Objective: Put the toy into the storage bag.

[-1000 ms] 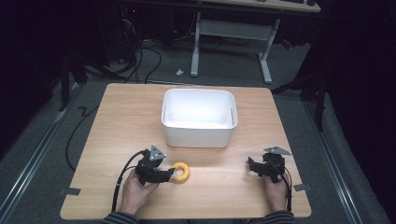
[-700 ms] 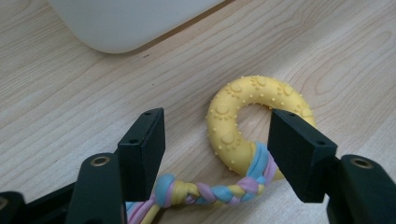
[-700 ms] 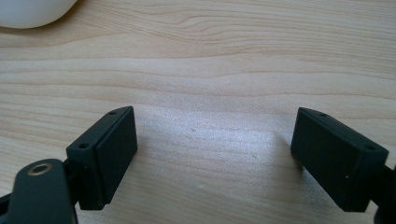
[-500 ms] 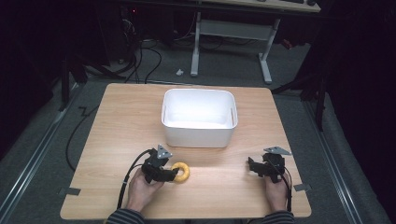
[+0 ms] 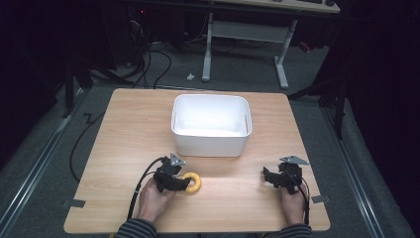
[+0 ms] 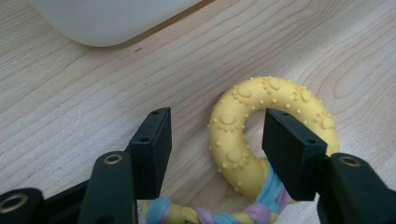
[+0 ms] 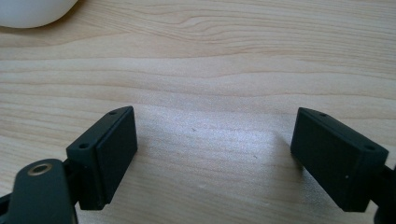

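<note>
1. Ring toy (image 6: 261, 140), yellow and nubbed, is straddled on the desk (image 5: 124, 148) by the left tool's (image 6: 217, 140) parted jaws, not yet pinched.
2. Softness and lightness are judged likely; the nubbed arc should be gripped.
3. Right tool (image 7: 212, 154) is held open, empty.

Black left gripper (image 5: 184, 183) and right gripper (image 5: 269, 178), grey three-cornered top plates, black trailing cables, brass-coloured screws, striped sleeves (image 5: 136, 229)

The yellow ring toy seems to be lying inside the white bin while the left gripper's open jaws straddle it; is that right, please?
Not quite: the yellow ring toy lies on the wooden table, in front of the white bin, as the high view shows. The left gripper does straddle it, open.
</note>
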A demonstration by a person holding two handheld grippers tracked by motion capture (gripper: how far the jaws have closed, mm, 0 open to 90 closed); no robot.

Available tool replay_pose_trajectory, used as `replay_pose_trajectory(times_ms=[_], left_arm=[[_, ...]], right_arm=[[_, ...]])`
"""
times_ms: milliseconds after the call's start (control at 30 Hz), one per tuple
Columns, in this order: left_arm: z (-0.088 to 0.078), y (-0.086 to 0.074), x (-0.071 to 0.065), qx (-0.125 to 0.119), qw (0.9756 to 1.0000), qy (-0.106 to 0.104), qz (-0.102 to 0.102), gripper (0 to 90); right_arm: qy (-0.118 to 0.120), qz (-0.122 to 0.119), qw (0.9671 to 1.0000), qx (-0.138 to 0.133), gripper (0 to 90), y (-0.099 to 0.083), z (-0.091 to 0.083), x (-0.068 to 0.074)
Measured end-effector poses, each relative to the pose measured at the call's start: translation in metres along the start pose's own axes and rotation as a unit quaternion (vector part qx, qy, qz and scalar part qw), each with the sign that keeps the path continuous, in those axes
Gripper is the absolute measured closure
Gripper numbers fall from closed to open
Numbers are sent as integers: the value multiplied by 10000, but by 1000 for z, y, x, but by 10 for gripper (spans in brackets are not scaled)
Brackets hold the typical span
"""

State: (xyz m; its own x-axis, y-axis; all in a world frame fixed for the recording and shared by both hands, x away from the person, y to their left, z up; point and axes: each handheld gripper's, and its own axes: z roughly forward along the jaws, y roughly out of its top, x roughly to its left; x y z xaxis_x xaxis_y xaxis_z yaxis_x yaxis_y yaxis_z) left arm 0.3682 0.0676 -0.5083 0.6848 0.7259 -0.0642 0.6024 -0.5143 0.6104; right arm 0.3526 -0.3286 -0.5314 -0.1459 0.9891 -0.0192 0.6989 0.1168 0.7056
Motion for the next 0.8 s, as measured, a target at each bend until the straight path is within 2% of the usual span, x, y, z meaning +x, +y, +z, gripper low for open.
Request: replay_pose_trajectory(times_ms=[400,800], left_arm=[[6,2,-2,90,10000,-10,19,497],[7,4,-1,169,9998,-55,-14,514]], right_arm=[[-2,-6,10000,-6,146,0,0,0],[9,-28,10000,-10,146,0,0,0]])
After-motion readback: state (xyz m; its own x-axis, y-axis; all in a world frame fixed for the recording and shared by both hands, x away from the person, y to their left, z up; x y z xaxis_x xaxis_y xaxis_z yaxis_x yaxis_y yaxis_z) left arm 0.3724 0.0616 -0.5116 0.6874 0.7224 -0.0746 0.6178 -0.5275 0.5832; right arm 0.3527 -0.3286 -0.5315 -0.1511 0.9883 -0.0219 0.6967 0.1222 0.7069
